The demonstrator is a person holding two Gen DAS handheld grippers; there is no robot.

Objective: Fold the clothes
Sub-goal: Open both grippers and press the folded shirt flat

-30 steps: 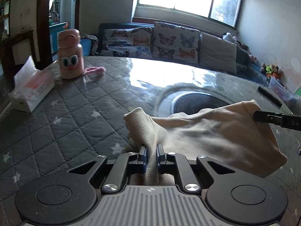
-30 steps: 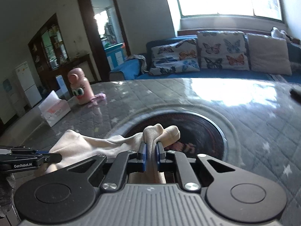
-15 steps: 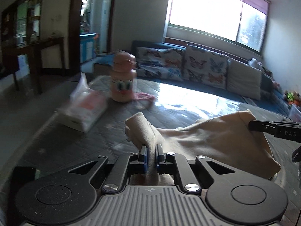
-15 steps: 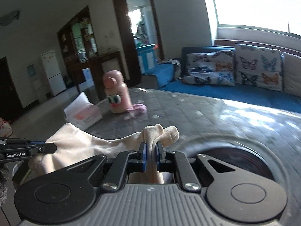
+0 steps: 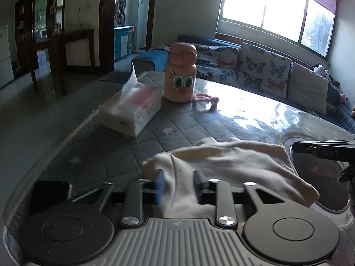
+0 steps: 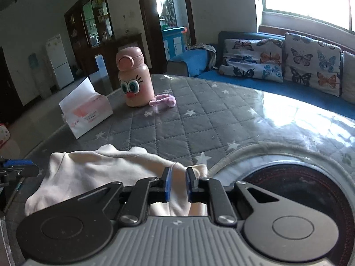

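A cream garment (image 5: 230,166) lies in a loose fold on the grey quilted table cover (image 5: 182,128), near the table's front edge. My left gripper (image 5: 179,182) is open, its jaws either side of the garment's left end. My right gripper (image 6: 177,180) is open too, with a smaller gap, and the garment's (image 6: 104,170) right end lies between its fingers. The right gripper's fingers also show at the right of the left wrist view (image 5: 321,151). The left gripper's tips show at the left edge of the right wrist view (image 6: 17,169).
A pink cartoon-face bottle (image 5: 180,75) and a tissue pack (image 5: 133,108) stand at the table's far left, with a pink hair tie (image 5: 206,99) beside the bottle. A round dark hob (image 6: 297,190) is set in the table to the right. A dark phone (image 5: 50,195) lies at the near left edge.
Both grippers have lowered the garment onto the table and opened. It hung pinched in both shut jaws before; now it rests on the cover.
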